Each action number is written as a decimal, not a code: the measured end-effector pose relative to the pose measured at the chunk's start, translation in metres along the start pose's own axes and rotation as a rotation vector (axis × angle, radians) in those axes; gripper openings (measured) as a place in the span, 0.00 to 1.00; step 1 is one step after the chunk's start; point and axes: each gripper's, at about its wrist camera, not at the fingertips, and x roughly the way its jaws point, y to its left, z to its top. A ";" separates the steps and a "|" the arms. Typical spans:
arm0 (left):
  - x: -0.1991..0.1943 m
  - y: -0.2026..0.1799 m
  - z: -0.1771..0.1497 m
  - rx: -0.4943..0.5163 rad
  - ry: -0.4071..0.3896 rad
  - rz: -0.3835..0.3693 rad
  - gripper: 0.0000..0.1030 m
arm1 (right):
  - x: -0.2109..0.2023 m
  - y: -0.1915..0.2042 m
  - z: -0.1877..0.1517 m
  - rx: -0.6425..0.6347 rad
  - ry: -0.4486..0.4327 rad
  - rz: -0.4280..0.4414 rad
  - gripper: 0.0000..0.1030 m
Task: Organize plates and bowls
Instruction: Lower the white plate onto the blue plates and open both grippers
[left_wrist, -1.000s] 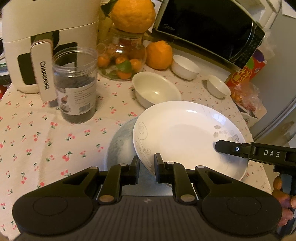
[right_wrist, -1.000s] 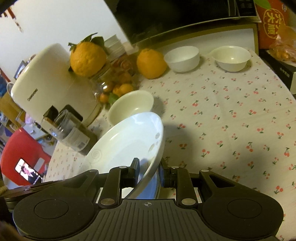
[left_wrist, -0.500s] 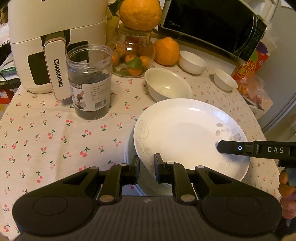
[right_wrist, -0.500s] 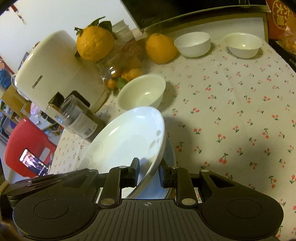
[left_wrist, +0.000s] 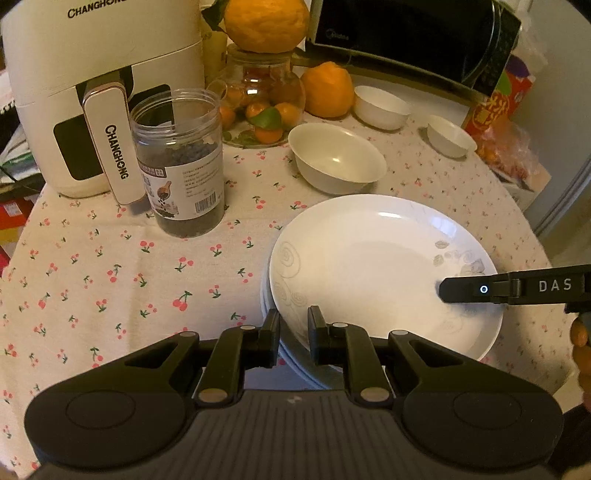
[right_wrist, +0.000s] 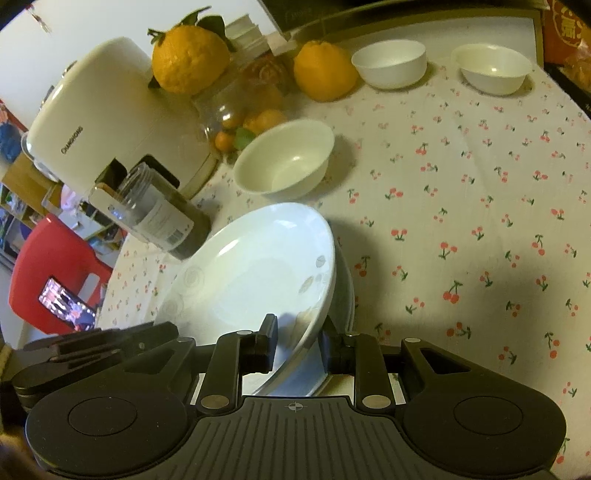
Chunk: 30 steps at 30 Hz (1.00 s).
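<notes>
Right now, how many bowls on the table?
3: large bowl behind the plate; small bowl beside the loose orange; small bowl at far right.

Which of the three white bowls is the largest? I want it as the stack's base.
The bowl nearest the plate, in front of the glass fruit jar; the other two sit farther back and are clearly smaller.

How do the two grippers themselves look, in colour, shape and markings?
Both the left gripper and the right gripper are matte black plastic. Each has a ribbed body, two round discs, silver pivot pins and two short flat fingers. From the side, the right gripper shows white letters "DAS" and a small lit ring. No cables show.
</notes>
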 end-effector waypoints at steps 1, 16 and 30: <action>0.001 -0.001 0.000 0.009 0.002 0.008 0.12 | 0.000 0.000 0.000 -0.008 0.006 -0.005 0.24; 0.003 -0.005 -0.002 0.064 0.019 0.036 0.12 | -0.002 0.004 0.000 -0.058 0.033 -0.009 0.24; 0.008 0.004 -0.002 -0.005 0.052 0.002 0.14 | -0.015 -0.001 0.003 -0.051 0.064 0.018 0.27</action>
